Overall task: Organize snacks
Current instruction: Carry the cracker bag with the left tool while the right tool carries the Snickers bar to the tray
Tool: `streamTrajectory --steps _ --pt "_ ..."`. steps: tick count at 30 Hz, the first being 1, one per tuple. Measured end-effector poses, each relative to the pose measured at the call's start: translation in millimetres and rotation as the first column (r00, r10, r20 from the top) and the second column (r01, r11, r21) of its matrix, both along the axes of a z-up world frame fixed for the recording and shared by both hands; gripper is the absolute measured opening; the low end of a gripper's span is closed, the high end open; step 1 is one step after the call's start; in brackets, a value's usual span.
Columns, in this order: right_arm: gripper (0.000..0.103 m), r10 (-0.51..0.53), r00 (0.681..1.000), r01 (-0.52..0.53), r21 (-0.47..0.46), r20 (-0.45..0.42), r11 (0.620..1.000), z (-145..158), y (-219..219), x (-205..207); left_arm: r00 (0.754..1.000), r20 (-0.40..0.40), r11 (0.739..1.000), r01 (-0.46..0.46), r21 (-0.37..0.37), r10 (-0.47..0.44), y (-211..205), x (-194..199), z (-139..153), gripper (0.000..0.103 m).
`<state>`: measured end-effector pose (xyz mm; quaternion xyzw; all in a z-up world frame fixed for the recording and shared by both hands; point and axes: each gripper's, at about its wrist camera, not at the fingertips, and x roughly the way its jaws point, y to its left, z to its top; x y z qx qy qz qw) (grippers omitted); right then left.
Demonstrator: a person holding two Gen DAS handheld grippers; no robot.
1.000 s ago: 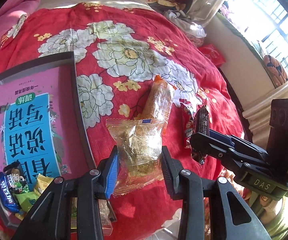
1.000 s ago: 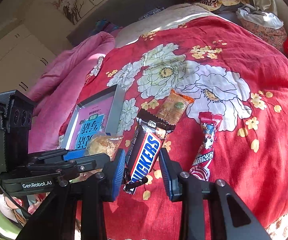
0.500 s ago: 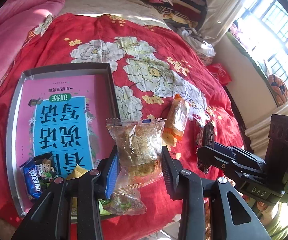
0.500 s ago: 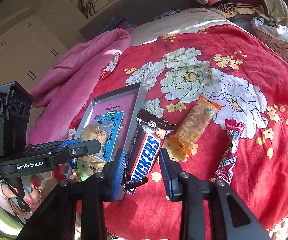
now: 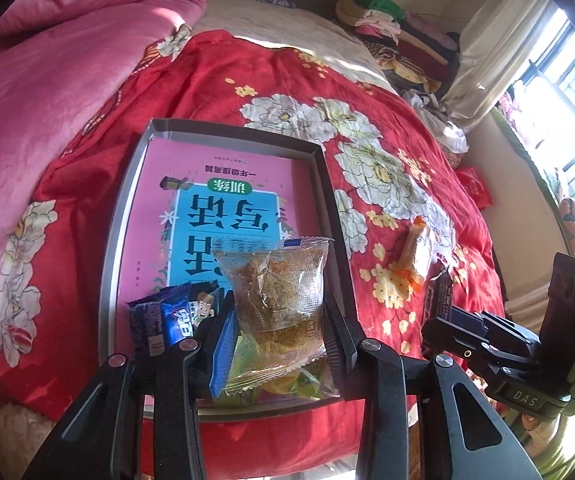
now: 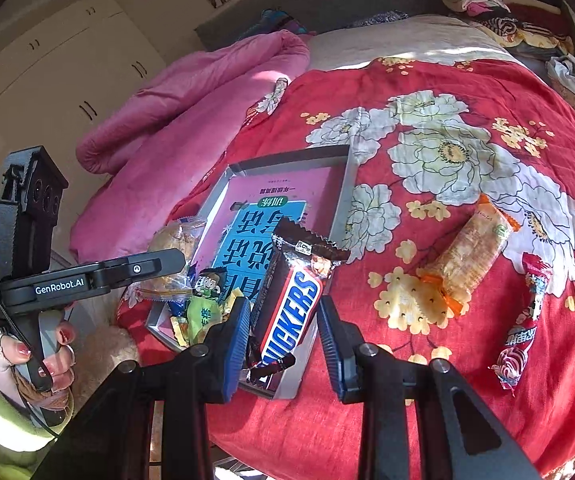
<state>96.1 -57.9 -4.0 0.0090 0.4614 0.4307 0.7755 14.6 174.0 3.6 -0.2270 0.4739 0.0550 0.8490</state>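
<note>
- The left gripper [image 5: 277, 322] pinches a clear cake packet [image 5: 281, 304] between its two pads, above the near end of the grey tray [image 5: 125, 216].
- The right gripper [image 6: 281, 330] pinches a Snickers bar [image 6: 293, 300] upright over the near right corner of the tray.
- In the tray, a pink and blue book [image 5: 223, 204] lies flat; small snacks, among them a blue Oreo pack [image 5: 165, 318], lie at the near end.
- On the red floral bedspread [image 6: 467, 80], right of the tray, lie an orange cracker pack [image 6: 469, 250] and a red candy wrapper [image 6: 521, 322].
</note>
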Motion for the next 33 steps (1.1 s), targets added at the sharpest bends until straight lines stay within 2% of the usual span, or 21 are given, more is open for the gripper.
streamTrajectory --steps 16,25,33 --pt "0.035 0.101 0.995 -0.101 -0.071 -0.007 0.992 -9.4 41.3 -20.4 0.99 -0.036 0.99 -0.139 -0.009 0.138 53.8 -49.8 -22.4 0.041" --pt "0.035 0.188 0.982 -0.187 -0.114 0.0 0.976 -18.5 72.5 -37.6 0.988 -0.056 0.99 -0.143 0.02 0.144 56.6 -57.5 -32.7 0.041" --pt "0.035 0.215 0.977 -0.212 -0.159 0.003 0.964 -29.9 85.7 -40.9 0.985 -0.08 0.987 -0.145 0.061 0.15 58.2 -61.5 -39.6 0.041"
